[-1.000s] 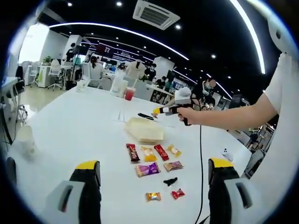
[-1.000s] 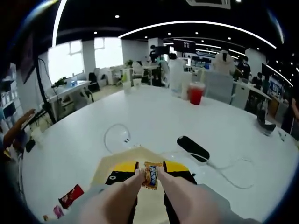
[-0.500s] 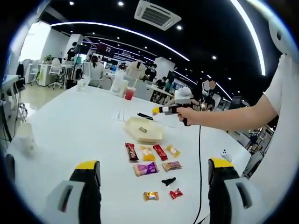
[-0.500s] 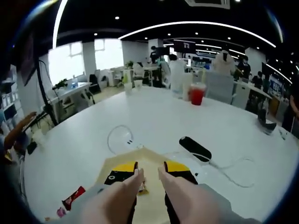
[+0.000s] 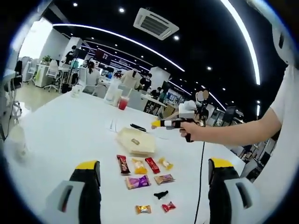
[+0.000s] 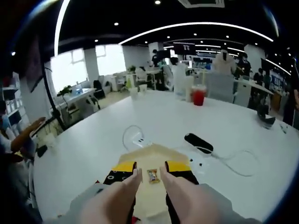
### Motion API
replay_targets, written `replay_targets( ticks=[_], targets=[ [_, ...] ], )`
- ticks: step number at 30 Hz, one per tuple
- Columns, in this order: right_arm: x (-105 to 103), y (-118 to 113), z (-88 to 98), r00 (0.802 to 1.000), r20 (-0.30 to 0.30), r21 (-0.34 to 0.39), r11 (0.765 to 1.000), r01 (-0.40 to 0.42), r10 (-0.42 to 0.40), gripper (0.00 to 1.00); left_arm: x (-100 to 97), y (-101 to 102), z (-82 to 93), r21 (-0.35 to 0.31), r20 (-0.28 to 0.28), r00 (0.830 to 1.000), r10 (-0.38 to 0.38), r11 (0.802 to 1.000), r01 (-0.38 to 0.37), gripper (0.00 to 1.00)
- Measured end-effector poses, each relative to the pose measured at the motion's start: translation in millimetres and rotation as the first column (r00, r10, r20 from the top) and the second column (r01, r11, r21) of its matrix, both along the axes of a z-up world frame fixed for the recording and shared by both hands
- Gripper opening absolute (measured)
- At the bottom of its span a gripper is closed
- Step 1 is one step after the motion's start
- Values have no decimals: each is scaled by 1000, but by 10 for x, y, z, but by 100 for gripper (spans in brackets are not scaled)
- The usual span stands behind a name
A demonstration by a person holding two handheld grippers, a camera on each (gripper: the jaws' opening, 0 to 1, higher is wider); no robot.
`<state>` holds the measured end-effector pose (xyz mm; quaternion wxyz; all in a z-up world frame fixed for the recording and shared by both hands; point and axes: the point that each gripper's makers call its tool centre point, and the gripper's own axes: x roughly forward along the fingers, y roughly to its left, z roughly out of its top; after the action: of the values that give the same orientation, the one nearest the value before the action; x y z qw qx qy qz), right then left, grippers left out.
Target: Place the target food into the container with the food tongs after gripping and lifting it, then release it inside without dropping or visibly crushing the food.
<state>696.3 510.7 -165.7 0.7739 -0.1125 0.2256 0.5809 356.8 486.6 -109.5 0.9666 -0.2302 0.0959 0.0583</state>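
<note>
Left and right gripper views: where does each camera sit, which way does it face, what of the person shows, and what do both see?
Left gripper view: rides the left gripper, jaws wide apart, facing across the white table at scattered snacks; the person's forearm holds the right gripper over the container.
Right gripper view: rides the right gripper, looking down its open tongs at the container.
Shared: container, the candy inside it, table.

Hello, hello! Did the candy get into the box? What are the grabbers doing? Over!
Candy lies in the box. Right gripper open above it; left gripper open, empty, back from the snacks. Nothing in the way.
</note>
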Motion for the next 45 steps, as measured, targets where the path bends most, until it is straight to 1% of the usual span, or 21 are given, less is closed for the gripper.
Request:
replay_targets(
  ticks=[3,5,7,10,12,13,15,16,17,19,22,27,29,32,35,38,40,41,42,44,45],
  targets=[
    [-18,-103,88,999,-30,29,999,14,-14,23,87,-30,26,2,13,1000,-28,1000,28,97],
    [-56,-180,172,1000,-29,32,999,13,-13,23,136,-59,60,4,26,998,-49,999,49,97],
    [-75,-214,184,999,-31,43,999,14,-12,23,197,-87,87,6,36,997,-73,997,72,97],
    [-136,-303,344,999,-28,68,998,18,-16,23,288,-98,114,9,47,994,-103,995,102,97],
    [-161,-333,385,1000,-19,79,997,20,-19,23,335,-100,123,9,53,992,-117,993,116,97],
    [-214,-359,410,1000,-20,83,996,16,-14,23,361,-102,131,9,53,991,-124,992,124,97],
    [-321,-364,407,1000,-9,86,996,11,-11,23,445,-189,209,14,57,983,-175,985,174,97],
    [-351,-381,405,1000,-7,89,996,10,-10,23,476,-261,249,28,66,975,-214,977,213,97],
    [-402,-403,397,1000,-5,92,996,7,-7,23,510,-342,254,47,52,964,-261,965,259,97],
    [-499,-427,386,1000,0,90,996,5,-5,23,571,-443,253,84,33,947,-321,945,317,97],
    [-575,-475,376,1000,2,86,996,2,-2,23,647,-503,232,105,13,932,-362,928,359,98],
    [-680,-525,424,1000,-8,105,994,7,-6,23,709,-473,276,79,44,932,-359,932,355,98],
    [-771,-532,453,1000,-6,105,994,4,-3,23,721,-476,294,68,56,933,-356,934,352,98],
    [-853,-553,485,1000,-7,112,994,-4,5,23,735,-542,365,25,101,928,-359,933,358,97],
    [-930,-563,531,1000,-12,124,992,-7,8,23,719,-659,337,23,93,918,-385,923,385,97],
    [-1006,-566,605,1000,-6,140,990,-10,11,23,708,-712,298,28,82,916,-394,919,393,97],
    [-1047,-563,636,1000,-1,147,989,-17,17,23,704,-726,301,25,84,916,-392,920,392,98],
    [-1084,-568,689,999,35,155,987,-35,30,23,699,-738,302,34,90,917,-388,922,387,98],
    [-1109,-591,698,998,50,152,988,-37,29,23,700,-719,285,46,83,922,-378,926,375,98],
    [-1135,-614,697,998,56,152,988,-35,27,23,696,-699,268,48,77,927,-366,931,363,99],
    [-1169,-647,688,999,43,161,987,-27,21,23,684,-679,285,41,86,933,-349,937,347,99]
  ],
)
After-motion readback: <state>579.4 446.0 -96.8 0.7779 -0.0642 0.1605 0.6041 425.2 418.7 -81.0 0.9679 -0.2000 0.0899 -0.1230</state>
